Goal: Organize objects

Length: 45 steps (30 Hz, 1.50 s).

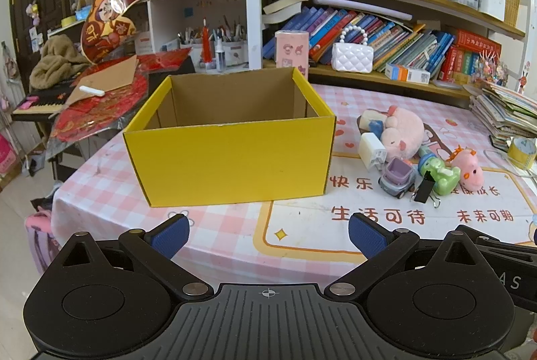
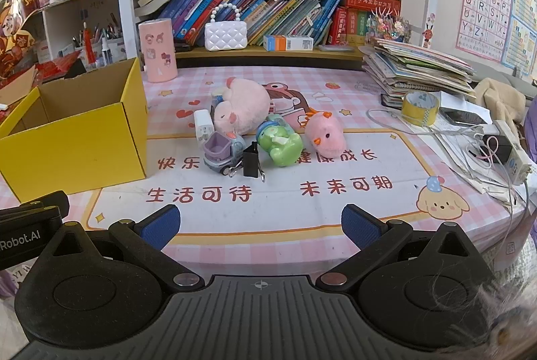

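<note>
An open yellow cardboard box (image 1: 231, 155) (image 2: 74, 145) stands on the pink checked table, and what shows of its inside looks empty. To its right lies a cluster of small items: a big pink plush pig (image 2: 243, 106) (image 1: 401, 130), a white charger (image 2: 203, 126) (image 1: 371, 150), a purple toy truck (image 2: 223, 151) (image 1: 397, 177), a black binder clip (image 2: 251, 160) (image 1: 424, 190), a green frog toy (image 2: 280, 143) (image 1: 443, 173) and a small pink plush (image 2: 325, 133) (image 1: 468, 167). My left gripper (image 1: 268, 235) is open just in front of the box. My right gripper (image 2: 260, 225) is open, short of the toys.
A stack of booklets (image 2: 419, 68), a yellow tape roll (image 2: 419, 106), and a power strip with cables (image 2: 503, 148) crowd the table's right side. A pink canister (image 2: 157, 49) stands behind the box. Bookshelves (image 2: 268, 47) line the back edge.
</note>
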### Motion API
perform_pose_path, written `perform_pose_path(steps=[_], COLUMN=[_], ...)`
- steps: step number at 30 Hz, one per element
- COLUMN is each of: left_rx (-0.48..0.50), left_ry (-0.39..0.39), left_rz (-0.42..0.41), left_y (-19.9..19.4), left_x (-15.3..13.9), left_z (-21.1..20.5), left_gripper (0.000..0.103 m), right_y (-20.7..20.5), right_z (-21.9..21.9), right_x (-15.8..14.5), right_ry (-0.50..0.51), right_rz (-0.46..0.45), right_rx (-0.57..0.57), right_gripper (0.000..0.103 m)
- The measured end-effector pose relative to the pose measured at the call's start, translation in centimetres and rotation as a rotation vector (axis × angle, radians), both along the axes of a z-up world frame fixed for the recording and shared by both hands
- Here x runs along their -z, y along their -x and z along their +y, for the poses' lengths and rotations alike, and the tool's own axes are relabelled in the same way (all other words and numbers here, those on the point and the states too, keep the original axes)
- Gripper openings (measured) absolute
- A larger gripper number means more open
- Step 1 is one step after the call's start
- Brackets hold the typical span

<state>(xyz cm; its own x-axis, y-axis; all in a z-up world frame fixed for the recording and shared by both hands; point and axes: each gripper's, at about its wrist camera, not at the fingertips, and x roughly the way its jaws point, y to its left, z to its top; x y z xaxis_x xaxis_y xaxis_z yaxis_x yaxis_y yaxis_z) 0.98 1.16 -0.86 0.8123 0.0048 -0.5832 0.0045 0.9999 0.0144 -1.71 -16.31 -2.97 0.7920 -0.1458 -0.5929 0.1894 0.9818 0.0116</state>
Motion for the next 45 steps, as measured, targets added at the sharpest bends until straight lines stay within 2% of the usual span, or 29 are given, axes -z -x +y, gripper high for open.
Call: perform_pose_path(steps=[24, 45], left_rx=[0.002, 0.03], left_ry=[-0.023, -0.002], left_rz=[-0.013, 0.007], left_y=[0.4, -0.05], left_x=[-0.67, -0.44], left_z=[-0.33, -0.15], left_gripper=[0.102, 0.102], right_y=[0.3, 0.52], right_z=[-0.12, -0.06], right_x=[-0.2, -0.57], right_ry=[0.001, 0.006], right_rz=[0.001, 0.021], right_rx=[0.003, 0.032], right_gripper=[0.103, 0.103])
